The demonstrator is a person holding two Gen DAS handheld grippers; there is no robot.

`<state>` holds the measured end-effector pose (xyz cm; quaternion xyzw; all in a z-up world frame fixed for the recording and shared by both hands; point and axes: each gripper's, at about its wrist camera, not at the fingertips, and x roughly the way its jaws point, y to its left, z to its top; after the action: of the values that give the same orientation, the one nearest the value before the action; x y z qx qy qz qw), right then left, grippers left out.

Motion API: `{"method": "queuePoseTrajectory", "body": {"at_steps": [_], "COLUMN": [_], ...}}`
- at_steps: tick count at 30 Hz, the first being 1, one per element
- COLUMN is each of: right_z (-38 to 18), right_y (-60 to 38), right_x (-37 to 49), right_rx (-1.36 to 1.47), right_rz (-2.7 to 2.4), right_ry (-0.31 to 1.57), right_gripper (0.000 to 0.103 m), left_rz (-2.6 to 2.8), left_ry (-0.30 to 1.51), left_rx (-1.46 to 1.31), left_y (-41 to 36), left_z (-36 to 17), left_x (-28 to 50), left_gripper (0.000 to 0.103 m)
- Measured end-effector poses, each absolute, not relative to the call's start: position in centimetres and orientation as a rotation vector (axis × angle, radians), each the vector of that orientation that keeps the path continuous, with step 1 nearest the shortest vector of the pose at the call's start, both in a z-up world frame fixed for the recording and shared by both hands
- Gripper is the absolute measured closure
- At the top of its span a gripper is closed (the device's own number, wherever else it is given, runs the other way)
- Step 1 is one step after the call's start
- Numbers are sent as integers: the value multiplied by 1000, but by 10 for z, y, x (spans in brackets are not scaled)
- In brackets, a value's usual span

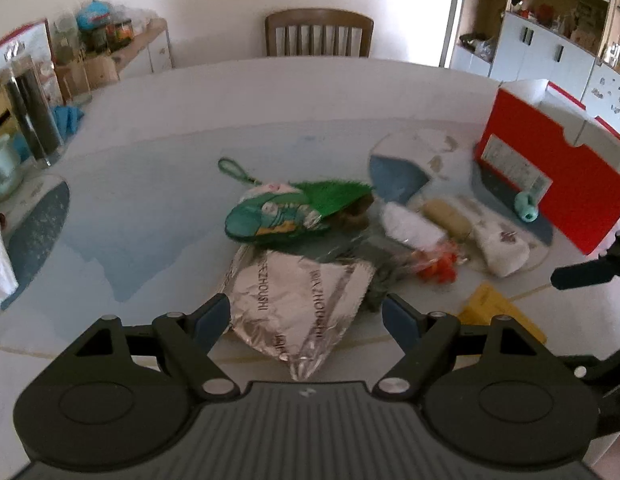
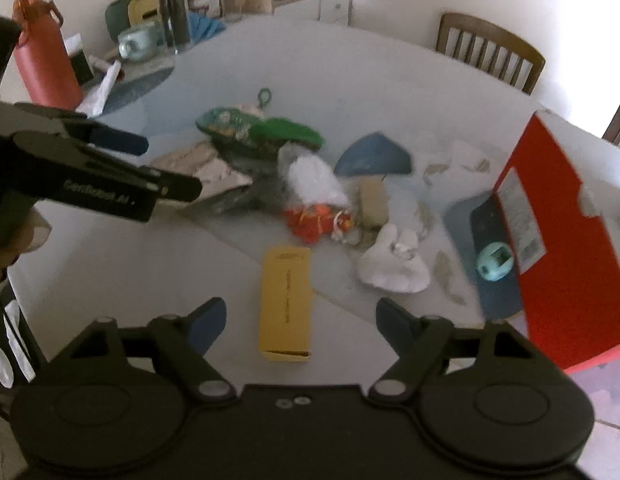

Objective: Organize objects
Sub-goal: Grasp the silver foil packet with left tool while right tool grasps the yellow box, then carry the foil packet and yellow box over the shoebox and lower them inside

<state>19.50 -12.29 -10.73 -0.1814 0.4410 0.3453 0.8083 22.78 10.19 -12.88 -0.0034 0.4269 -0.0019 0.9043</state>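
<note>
- Left tool [image 1: 305, 316]: lower centre of left wrist view, jaws spread wide, nothing between them; a silver foil pouch [image 1: 293, 308] lies just beyond the tips on the surface [image 1: 157, 168].
- Right tool [image 2: 299, 320]: lower centre of right wrist view, jaws also wide apart and empty; a yellow box [image 2: 285, 304] lies flat between and just past the tips, not touched.
- The left tool also shows at left edge of right wrist view, over the foil pouch.
- Pile at frame centre: green mesh pouch [image 1: 269, 220] with a cord loop behind the foil pouch; green brush-like item [image 1: 334, 196] resting on its right end.
- Right of that: white fluffy item in clear wrap [image 2: 314, 180], orange-red item [image 2: 314, 220], beige roll [image 2: 372, 200], white folded cloth [image 2: 394, 268] nearest the camera.
- Red box [image 1: 550, 176] stands at right edge of frame; small teal round gadget [image 1: 526, 206] just beside its base.
- Background: wooden chair [image 1: 318, 32] upper centre; pink bottle [image 2: 43, 60] upper left of right wrist view.
- Both views are motion-blurred.
</note>
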Motion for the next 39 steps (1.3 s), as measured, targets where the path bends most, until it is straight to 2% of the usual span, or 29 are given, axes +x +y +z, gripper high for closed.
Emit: {"method": "queuePoseTrajectory", "body": {"at_steps": [6, 12, 17, 19, 23, 27, 39], "right_z": [-117, -126, -128, -129, -128, -125, -82], "right_y": [-114, -107, -107, -106, -107, -108, -132], "right_x": [192, 194, 193, 193, 191, 188, 188], "right_rx": [-413, -420, -417, -418, -427, -435, -358], "right_rz": [744, 744, 737, 735, 718, 718, 715], "right_ry": [971, 1003, 1014, 1017, 1010, 992, 909], "right_gripper": [27, 42, 57, 61, 75, 76, 76], "left_rz": [-40, -49, -53, -47, -45, -42, -71], "left_ry": [915, 910, 908, 908, 895, 866, 820], "left_rx": [34, -14, -28, -21, -30, -31, -58], "left_y": [111, 122, 127, 128, 131, 131, 113], "left_z": [-150, -149, -147, -147, -144, -137, -87], "left_x": [237, 237, 235, 234, 233, 229, 211], "left_gripper": [20, 21, 38, 50, 66, 79, 81]}}
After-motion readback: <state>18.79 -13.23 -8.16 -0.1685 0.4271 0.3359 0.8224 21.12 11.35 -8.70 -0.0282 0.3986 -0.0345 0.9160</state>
